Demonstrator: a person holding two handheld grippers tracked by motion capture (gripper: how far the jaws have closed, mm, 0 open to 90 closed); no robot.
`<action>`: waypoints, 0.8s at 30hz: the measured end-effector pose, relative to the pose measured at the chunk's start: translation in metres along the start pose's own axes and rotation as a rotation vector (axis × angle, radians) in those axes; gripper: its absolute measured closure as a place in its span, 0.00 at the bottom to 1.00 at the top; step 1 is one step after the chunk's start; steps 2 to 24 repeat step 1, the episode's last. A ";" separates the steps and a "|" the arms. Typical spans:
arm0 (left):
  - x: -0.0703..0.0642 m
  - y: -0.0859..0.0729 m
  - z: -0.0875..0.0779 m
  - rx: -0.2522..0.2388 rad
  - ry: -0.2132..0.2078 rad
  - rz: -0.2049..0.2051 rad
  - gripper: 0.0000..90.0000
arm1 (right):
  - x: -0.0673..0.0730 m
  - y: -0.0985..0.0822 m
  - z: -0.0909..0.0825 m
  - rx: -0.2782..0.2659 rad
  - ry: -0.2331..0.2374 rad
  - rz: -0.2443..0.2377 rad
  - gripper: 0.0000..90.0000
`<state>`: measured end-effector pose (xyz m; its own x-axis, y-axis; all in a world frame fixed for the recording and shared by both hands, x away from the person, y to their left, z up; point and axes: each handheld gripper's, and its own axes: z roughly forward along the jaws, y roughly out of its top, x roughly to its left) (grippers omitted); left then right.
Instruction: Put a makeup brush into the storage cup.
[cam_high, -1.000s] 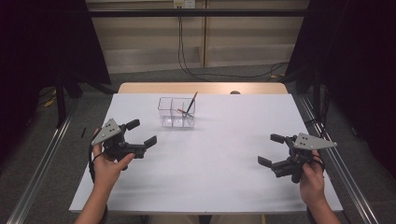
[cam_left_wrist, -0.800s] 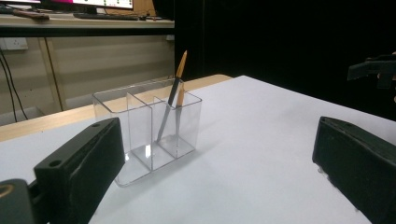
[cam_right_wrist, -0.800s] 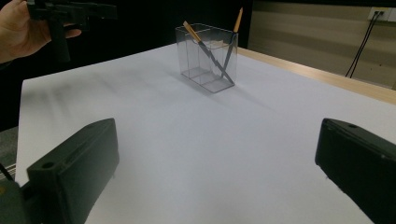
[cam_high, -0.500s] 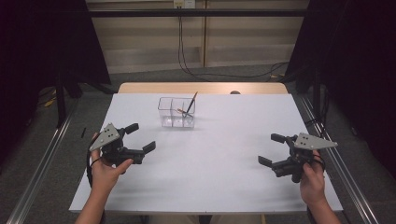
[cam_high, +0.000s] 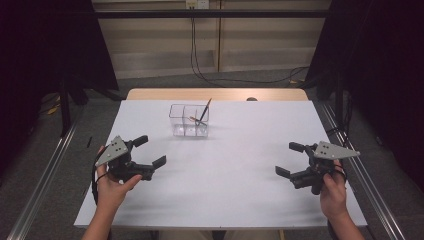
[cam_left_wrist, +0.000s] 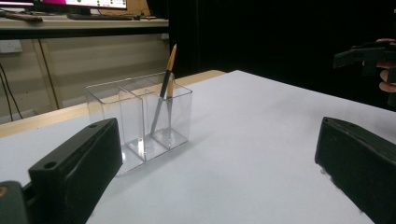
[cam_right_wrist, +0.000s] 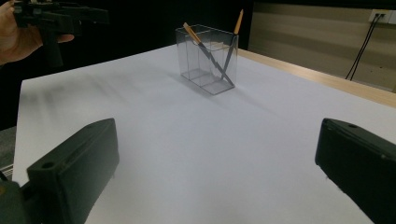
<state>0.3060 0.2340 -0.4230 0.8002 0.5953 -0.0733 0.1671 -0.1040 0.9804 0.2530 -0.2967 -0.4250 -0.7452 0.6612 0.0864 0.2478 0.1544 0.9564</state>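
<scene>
Item: clear two-compartment holder (cam_high: 189, 121), upper centre of the high view, on the white table (cam_high: 225, 190). It held two pencils (cam_high: 204, 112), both leaning in the compartment toward the frame's right, tips resting on the floor.

Your left gripper (cam_high: 149, 152), lower left, was held with jaws apart and empty. Your right gripper (cam_high: 289, 159), lower right, was likewise spread and empty. Both sat well apart from the holder, probably staged either side so either could reach in.
</scene>
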 end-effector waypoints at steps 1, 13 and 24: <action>0.000 0.000 0.000 -0.003 0.004 -0.004 0.01 | 0.000 0.000 0.000 0.000 0.001 -0.001 0.00; 0.000 0.000 0.000 -0.003 0.004 -0.004 0.01 | 0.000 0.000 0.000 0.000 0.001 -0.001 0.00; 0.000 0.000 0.000 -0.003 0.004 -0.004 0.01 | 0.000 0.000 0.000 0.000 0.001 -0.001 0.00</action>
